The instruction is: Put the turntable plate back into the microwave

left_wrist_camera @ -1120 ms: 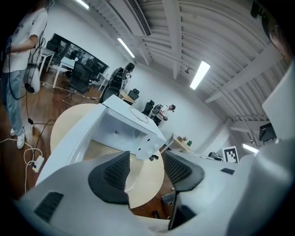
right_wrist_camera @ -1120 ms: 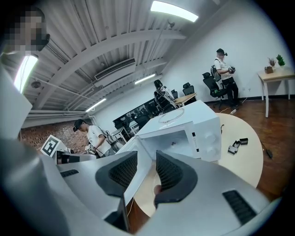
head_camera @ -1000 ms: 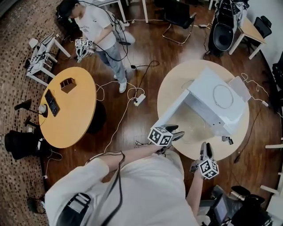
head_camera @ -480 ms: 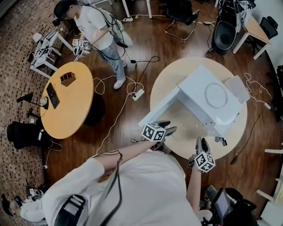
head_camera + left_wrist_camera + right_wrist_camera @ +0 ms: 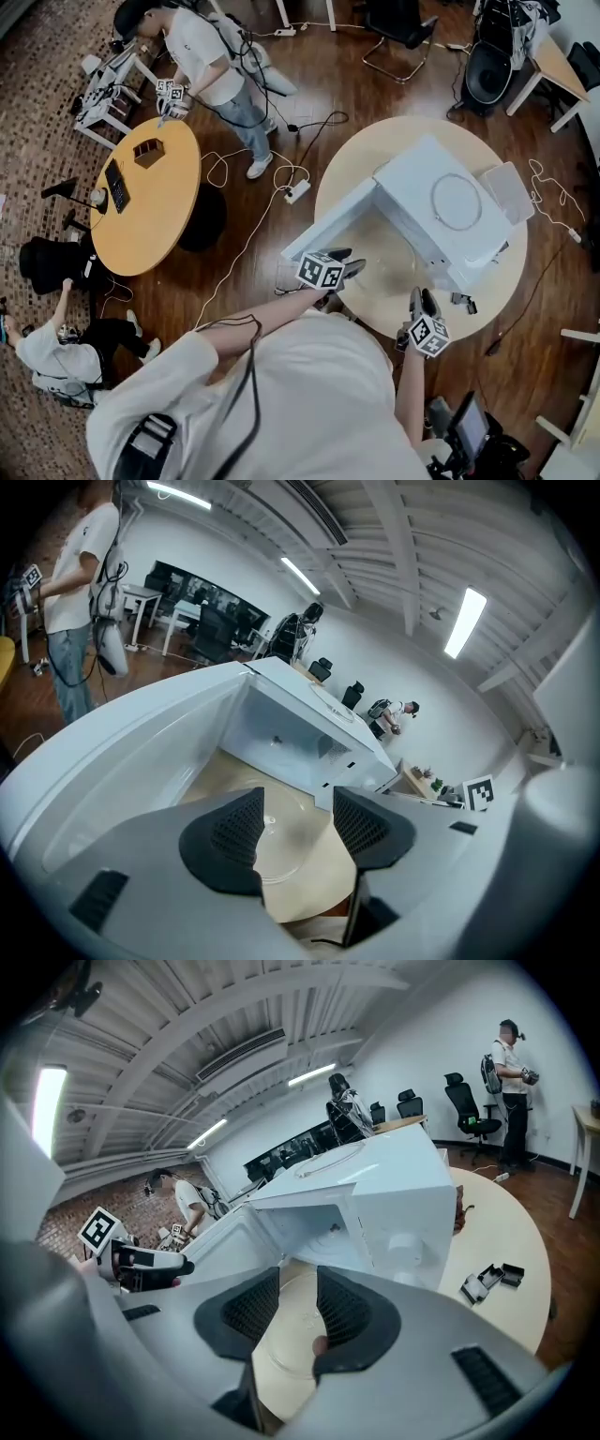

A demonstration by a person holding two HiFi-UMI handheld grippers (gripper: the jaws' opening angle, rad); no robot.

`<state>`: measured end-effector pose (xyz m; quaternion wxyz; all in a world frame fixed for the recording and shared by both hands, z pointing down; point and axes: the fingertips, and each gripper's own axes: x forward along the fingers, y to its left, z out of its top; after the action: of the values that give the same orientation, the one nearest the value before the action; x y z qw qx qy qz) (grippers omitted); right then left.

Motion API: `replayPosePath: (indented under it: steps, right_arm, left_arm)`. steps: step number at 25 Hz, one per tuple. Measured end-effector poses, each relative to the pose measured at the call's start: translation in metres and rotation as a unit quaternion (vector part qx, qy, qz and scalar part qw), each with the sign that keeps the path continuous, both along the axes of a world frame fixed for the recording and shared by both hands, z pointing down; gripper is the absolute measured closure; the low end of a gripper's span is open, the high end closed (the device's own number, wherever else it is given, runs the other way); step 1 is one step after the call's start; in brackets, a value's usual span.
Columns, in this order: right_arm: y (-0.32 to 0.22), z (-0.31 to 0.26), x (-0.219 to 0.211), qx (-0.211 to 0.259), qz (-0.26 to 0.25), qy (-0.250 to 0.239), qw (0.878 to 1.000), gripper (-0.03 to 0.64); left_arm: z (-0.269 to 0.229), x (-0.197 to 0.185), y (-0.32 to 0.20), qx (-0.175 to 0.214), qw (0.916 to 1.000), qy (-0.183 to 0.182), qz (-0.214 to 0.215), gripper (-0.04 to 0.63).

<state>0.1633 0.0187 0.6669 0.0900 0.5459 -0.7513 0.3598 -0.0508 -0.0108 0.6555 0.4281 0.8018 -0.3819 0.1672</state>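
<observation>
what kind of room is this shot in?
Likely an office or lab used for recording, not a kitchen: the microwave sits on a round table, an office chair stands beyond it, and cables trail across the wooden floor.

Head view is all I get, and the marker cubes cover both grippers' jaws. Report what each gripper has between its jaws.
Observer: Left gripper: jaws apart, gripping nothing. The clear round glass turntable plate lies on the beige table just beyond them.
Operator: Now the right one.
Observer: Right gripper: jaws apart too, empty, aimed at the same plate.
Operator: Check the microwave's cavity.
Observer: The white microwave stands open. Its cavity holds no plate, only a small dark nub on its floor.
</observation>
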Motion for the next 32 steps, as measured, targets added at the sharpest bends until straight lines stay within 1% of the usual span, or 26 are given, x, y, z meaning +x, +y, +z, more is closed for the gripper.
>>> replayPosePath:
  steps: [11, 20, 23, 29, 32]
  right_arm:
    - [-0.008, 0.035, 0.006, -0.025, -0.024, -0.01, 0.999, 0.494]
    - [-0.005, 0.076, 0.003, -0.061, -0.061, -0.006, 0.996, 0.494]
    - [-0.001, 0.086, 0.003, -0.073, -0.074, -0.001, 0.995, 0.494]
    - [0.001, 0.104, 0.02, -0.092, -0.065, 0.014, 0.994, 0.494]
    - [0.002, 0.11, 0.02, -0.1, -0.059, 0.022, 0.993, 0.494]
  left_arm:
    - [0.032, -0.008, 0.002, -0.017, 0.9991, -0.031, -0.024, 0.371]
    - [0.055, -0.017, 0.011, -0.034, 0.9965, -0.063, -0.043, 0.371]
    - [0.062, -0.021, 0.017, -0.045, 0.9956, -0.064, -0.052, 0.371]
    - [0.078, -0.026, 0.016, -0.058, 0.9948, -0.067, -0.051, 0.371]
    - [0.085, -0.026, 0.014, -0.064, 0.9947, -0.072, -0.036, 0.371]
